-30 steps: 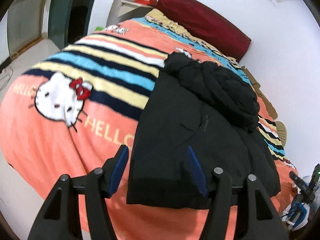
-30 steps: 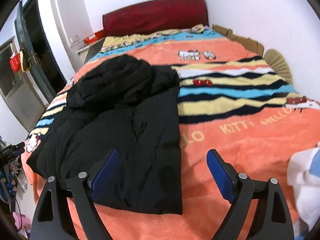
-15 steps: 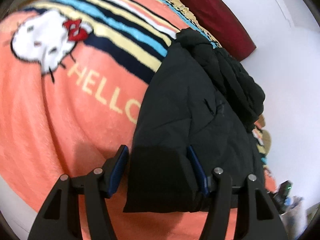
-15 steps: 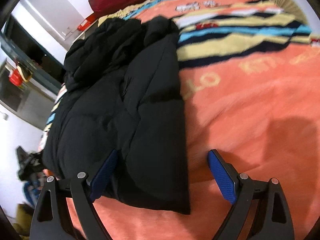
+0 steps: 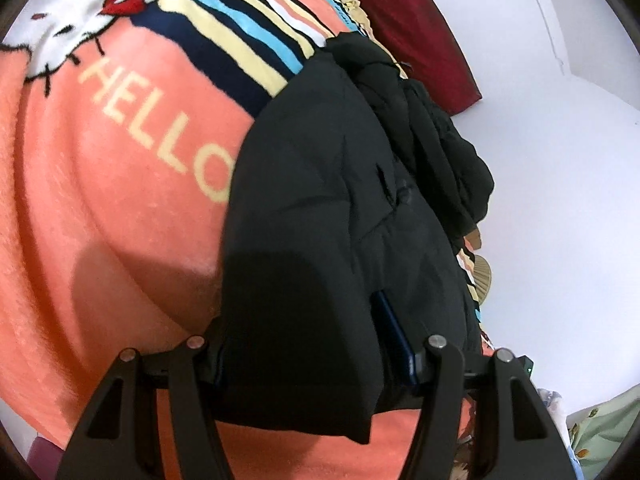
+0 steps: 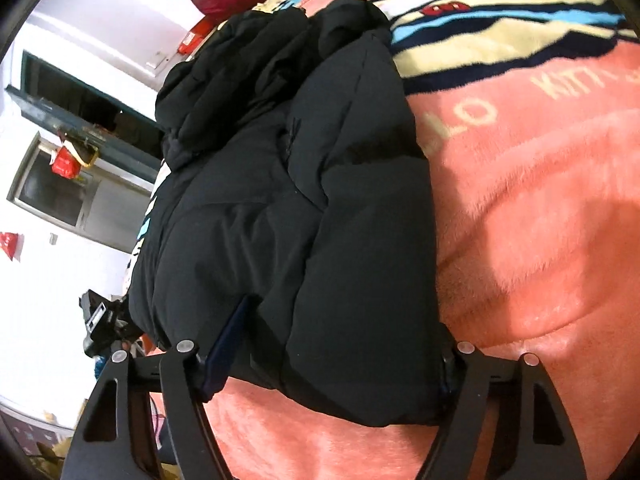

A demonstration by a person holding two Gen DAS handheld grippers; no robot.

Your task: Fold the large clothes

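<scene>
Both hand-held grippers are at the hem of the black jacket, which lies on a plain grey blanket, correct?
Not grey. The black jacket lies on an orange striped Hello Kitty blanket, as the left wrist view shows. Both hand-held grippers, left and right, are at its hem.

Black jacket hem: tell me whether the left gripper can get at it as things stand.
Probably yes. The left gripper already has its open fingers on either side of the black jacket hem, with nothing between them and the fabric.
</scene>
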